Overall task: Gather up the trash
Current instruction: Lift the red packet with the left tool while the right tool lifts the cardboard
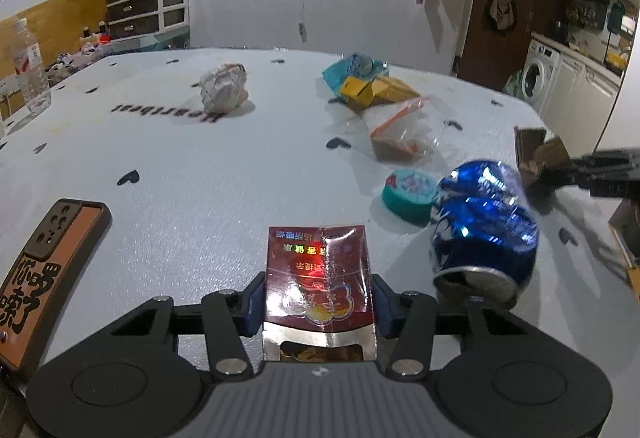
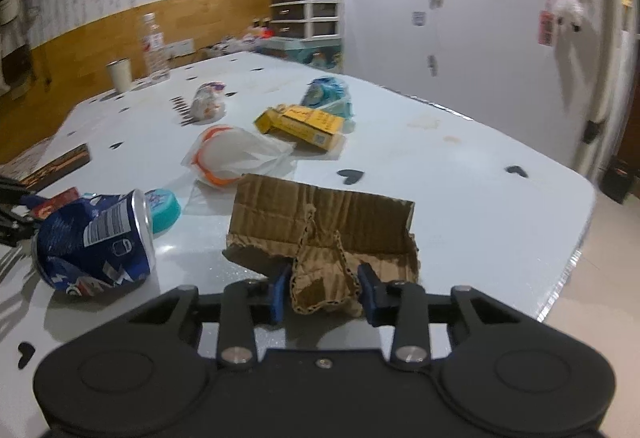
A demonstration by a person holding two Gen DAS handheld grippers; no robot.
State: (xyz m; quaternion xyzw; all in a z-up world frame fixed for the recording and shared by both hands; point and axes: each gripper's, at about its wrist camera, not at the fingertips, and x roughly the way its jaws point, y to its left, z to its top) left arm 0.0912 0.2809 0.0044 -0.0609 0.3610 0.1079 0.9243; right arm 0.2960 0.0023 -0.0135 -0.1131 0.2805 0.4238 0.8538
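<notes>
Hidden: the left gripper covers the lower end of the red cigarette pack; the print on the pack is too small to read.
Cut off: the phone runs off the left edge in the left wrist view.
Blurred: the blue can is smeared, its label hard to read.
Left jaws: closed on the red pack, pads pressing both sides.
Right jaws: the right gripper grips the torn cardboard piece, whose ragged flap sits between the pads.
Trash on worktop: crumpled paper ball, yellow box, clear bag with orange seal, teal lid, perhaps a wrapper behind the box.
Can: dented, on its side, beside the lid.
</notes>
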